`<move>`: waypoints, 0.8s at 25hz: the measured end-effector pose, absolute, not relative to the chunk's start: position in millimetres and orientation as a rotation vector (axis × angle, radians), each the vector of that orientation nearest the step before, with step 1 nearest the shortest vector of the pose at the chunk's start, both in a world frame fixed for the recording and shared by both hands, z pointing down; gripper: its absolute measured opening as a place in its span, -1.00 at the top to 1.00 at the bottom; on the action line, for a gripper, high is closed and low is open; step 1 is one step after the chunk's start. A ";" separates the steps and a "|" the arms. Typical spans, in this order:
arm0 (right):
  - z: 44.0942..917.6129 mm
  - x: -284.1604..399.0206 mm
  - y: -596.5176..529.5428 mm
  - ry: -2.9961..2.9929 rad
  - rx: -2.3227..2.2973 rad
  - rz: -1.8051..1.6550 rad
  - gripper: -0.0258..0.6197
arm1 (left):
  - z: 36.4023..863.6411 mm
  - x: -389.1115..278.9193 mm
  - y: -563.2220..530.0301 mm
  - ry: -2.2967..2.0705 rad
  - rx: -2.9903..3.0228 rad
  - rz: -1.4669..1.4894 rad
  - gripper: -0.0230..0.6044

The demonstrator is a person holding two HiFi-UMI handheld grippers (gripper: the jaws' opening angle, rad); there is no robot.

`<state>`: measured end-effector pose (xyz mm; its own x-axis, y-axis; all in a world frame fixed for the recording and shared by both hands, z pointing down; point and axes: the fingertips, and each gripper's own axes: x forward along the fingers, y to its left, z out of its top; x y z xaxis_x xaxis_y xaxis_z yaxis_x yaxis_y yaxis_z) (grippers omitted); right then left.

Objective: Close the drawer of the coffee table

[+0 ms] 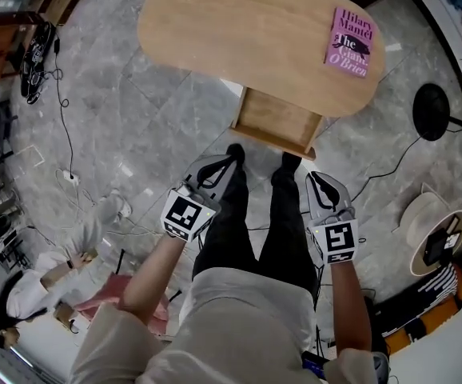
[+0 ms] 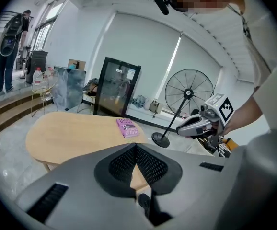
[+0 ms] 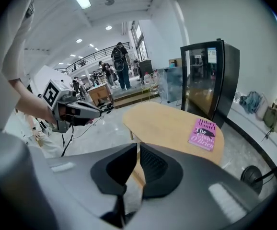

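Note:
The oval light-wood coffee table [image 1: 247,34] stands ahead of me, and its drawer [image 1: 277,122] is pulled out toward my feet. A pink book [image 1: 348,42] lies on the table's right end. My left gripper [image 1: 229,160] hangs left of the drawer front, shut and empty, its pads meeting in the left gripper view [image 2: 135,148]. My right gripper [image 1: 320,179] hangs just right of the drawer's near corner, apart from it. It is also shut with nothing held, with only a thin slit between its pads [image 3: 137,147]. Both point toward the table [image 3: 169,121].
A floor fan's black base [image 1: 432,111] and its cable lie right of the table. A white spool [image 1: 424,214] and a round stand sit at the far right. A person [image 1: 55,274] sits on the floor at the left among cables. A black glass-door cabinet [image 2: 117,87] stands behind the table.

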<state>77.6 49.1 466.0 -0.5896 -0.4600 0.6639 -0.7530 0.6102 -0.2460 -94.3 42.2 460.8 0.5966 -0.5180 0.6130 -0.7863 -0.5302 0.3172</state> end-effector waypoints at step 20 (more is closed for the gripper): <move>660.6 75.1 84.7 -2.170 0.864 0.824 0.67 | 652.8 -70.9 64.8 -0.861 2.254 0.816 0.76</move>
<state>75.1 84.7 660.6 -0.5695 -0.3409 0.7480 -0.7514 0.5849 -0.3054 -70.9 64.8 652.8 0.6035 -0.3672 0.7077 -0.7264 -0.6193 0.2981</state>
